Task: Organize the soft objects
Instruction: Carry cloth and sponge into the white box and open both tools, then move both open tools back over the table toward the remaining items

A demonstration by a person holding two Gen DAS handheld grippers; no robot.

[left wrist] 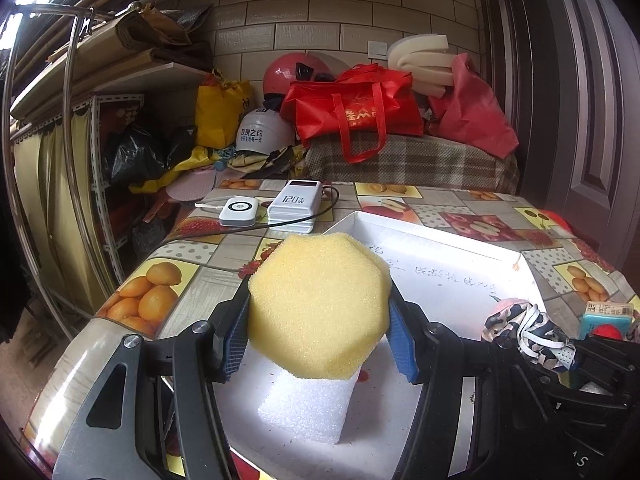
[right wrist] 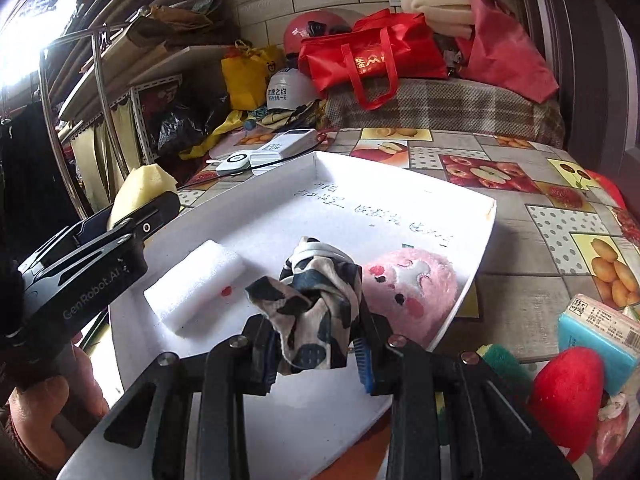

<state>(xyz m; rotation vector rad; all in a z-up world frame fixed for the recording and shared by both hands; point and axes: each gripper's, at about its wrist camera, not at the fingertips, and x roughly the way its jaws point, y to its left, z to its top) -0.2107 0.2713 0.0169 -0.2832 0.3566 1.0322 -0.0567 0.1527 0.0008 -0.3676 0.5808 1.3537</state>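
From the left wrist we see our left tool [left wrist: 320,332] clamped on a yellow sponge [left wrist: 320,304], its blue pads pressing both sides. The sponge hangs over the near end of a white tray [left wrist: 440,264] and hides much of it from this view; under it a white foam block [left wrist: 312,404] lies on the tray floor. Beyond the tray, on the fruit-patterned surface [left wrist: 160,300], sit a white power bank [left wrist: 294,204] and a small white charger [left wrist: 238,212], joined by a black cable. At the right edge our right tool carries a patterned cloth [left wrist: 528,332].

From the right wrist we see our right tool [right wrist: 316,356] closed tight on that patterned cloth, which blocks the middle of the tray. In the tray lie the foam block, left of the cloth, and a pink plush toy [right wrist: 412,292] at the right wall, just behind the cloth. Our left tool stands at the tray's left edge with the sponge behind it. Outside the tray, on the surface at lower right, a red plush toy [right wrist: 568,396], a green scouring pad [right wrist: 500,360] and a blue packet [right wrist: 600,340] lie close together.
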